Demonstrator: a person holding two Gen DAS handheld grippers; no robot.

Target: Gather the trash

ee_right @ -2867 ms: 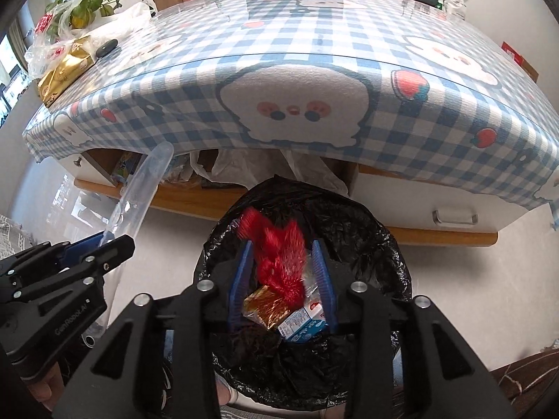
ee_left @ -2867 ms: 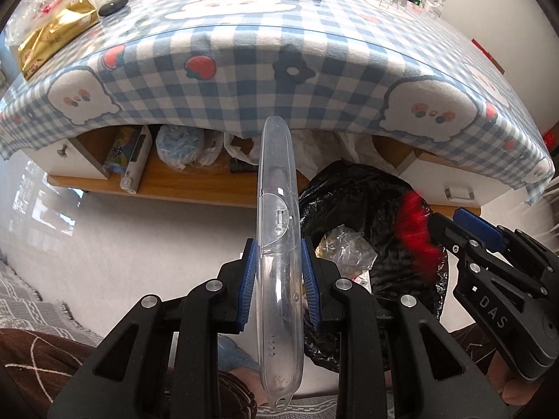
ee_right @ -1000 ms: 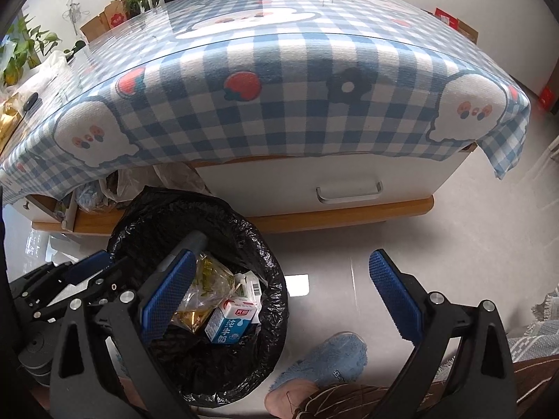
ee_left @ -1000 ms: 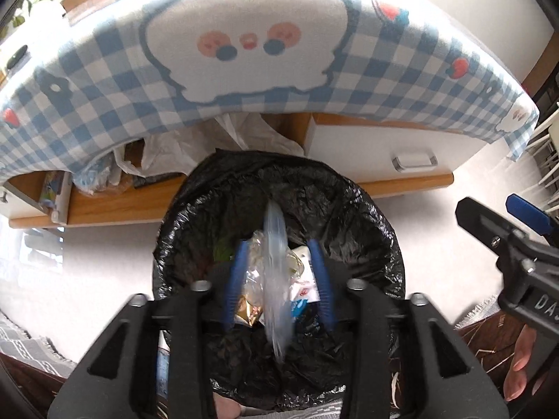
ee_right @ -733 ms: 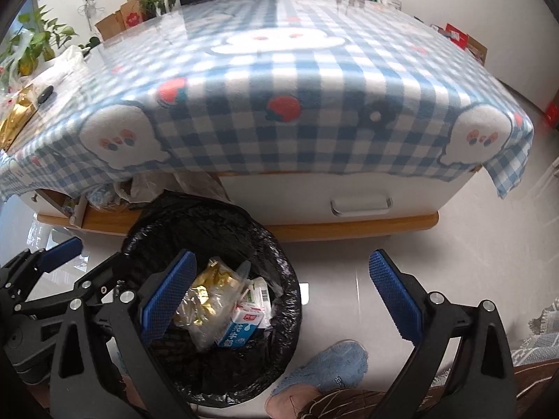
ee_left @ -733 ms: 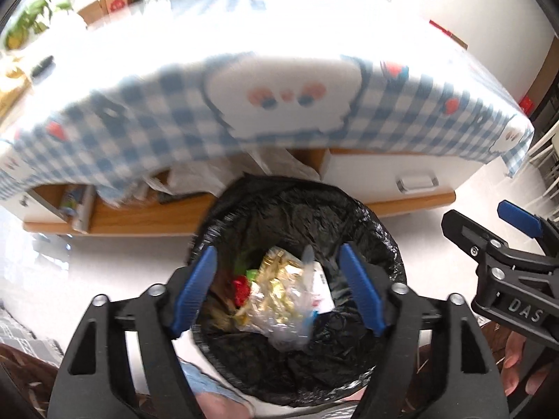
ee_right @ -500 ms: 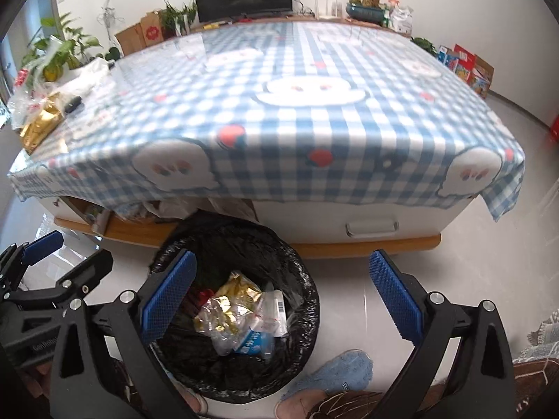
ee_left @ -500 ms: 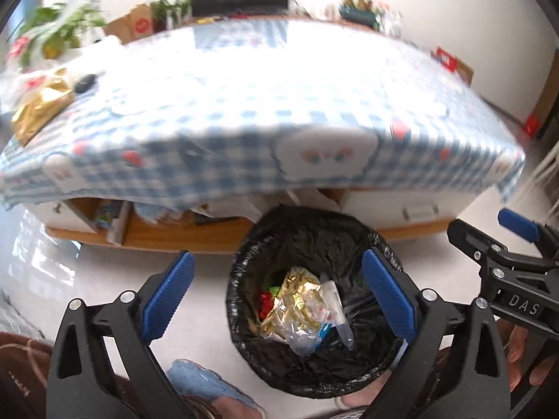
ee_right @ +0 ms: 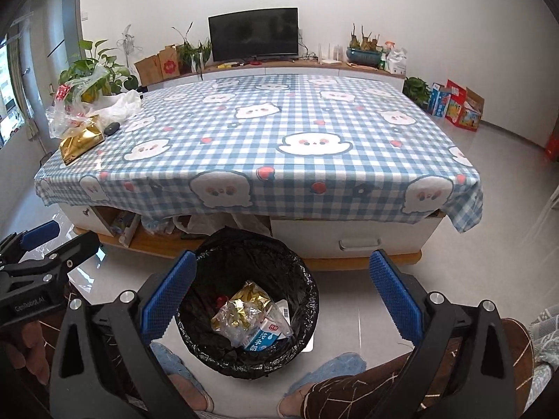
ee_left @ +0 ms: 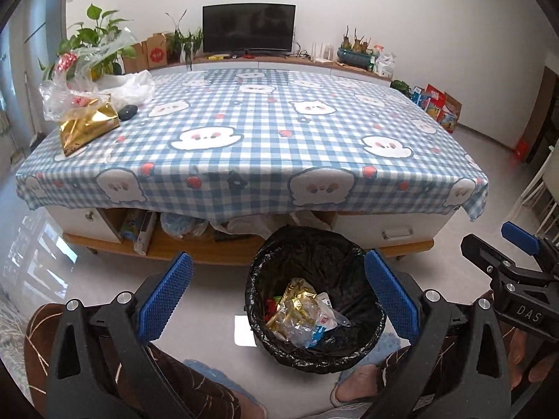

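A bin lined with a black bag [ee_left: 314,262] [ee_right: 223,255] stands on the floor in front of the low table. Inside lie a gold wrapper [ee_left: 293,300] [ee_right: 244,300], crumpled clear plastic, a clear plastic case [ee_left: 332,312] and a milk carton [ee_right: 263,338]. My left gripper [ee_left: 276,293] hangs above the bin, open and empty. My right gripper [ee_right: 279,286] is open and empty too, above the bin's right side. On the table's far left corner sit a gold bag [ee_left: 87,125] [ee_right: 80,141], clear plastic bags [ee_left: 70,80] and a dark small object [ee_left: 127,111].
The table wears a blue checked cloth [ee_left: 262,132]; open shelves under it hold bags and boxes [ee_left: 139,227]. A person's legs and blue slippers [ee_right: 328,366] flank the bin. A television [ee_left: 248,28], plants and boxes [ee_right: 457,104] line the far wall.
The left gripper let go of the clear case, which dropped into the bin, and its jaws spread wide. Both grippers rose and drew back, so the whole tabletop came into view.
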